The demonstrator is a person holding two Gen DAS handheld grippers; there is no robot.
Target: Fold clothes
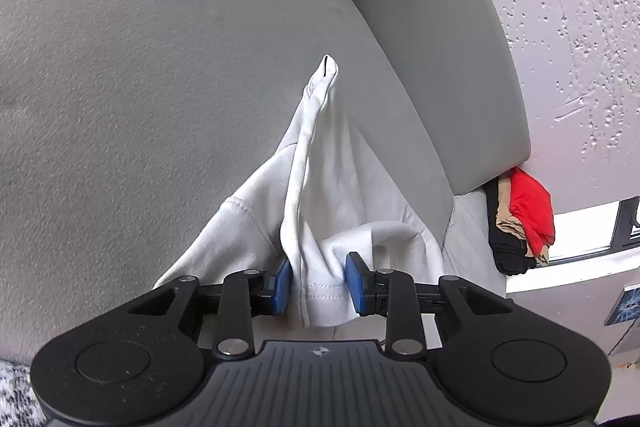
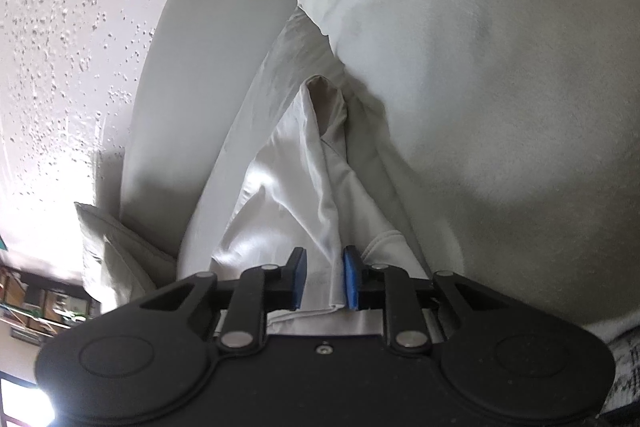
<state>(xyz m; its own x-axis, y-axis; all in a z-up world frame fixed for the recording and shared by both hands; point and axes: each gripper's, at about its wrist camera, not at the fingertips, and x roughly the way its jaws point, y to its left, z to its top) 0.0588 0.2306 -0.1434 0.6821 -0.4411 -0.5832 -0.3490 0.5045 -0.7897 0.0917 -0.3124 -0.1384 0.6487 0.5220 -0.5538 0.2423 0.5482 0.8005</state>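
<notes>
Both wrist views close, angled down; share white garment (image 1: 320, 187) (image 2: 288, 187), probably same sofa (image 1: 140, 67) (image 2: 500, 107).

There were two black two-finger grippers with blue pads, the left gripper (image 1: 319, 281) and the right gripper (image 2: 325, 277), one white cotton garment (image 1: 320, 187), one grey upholstered sofa (image 1: 160, 67), one small heap of red, tan and black clothes (image 1: 520, 223), and one pale cushion (image 2: 116, 247).
</notes>
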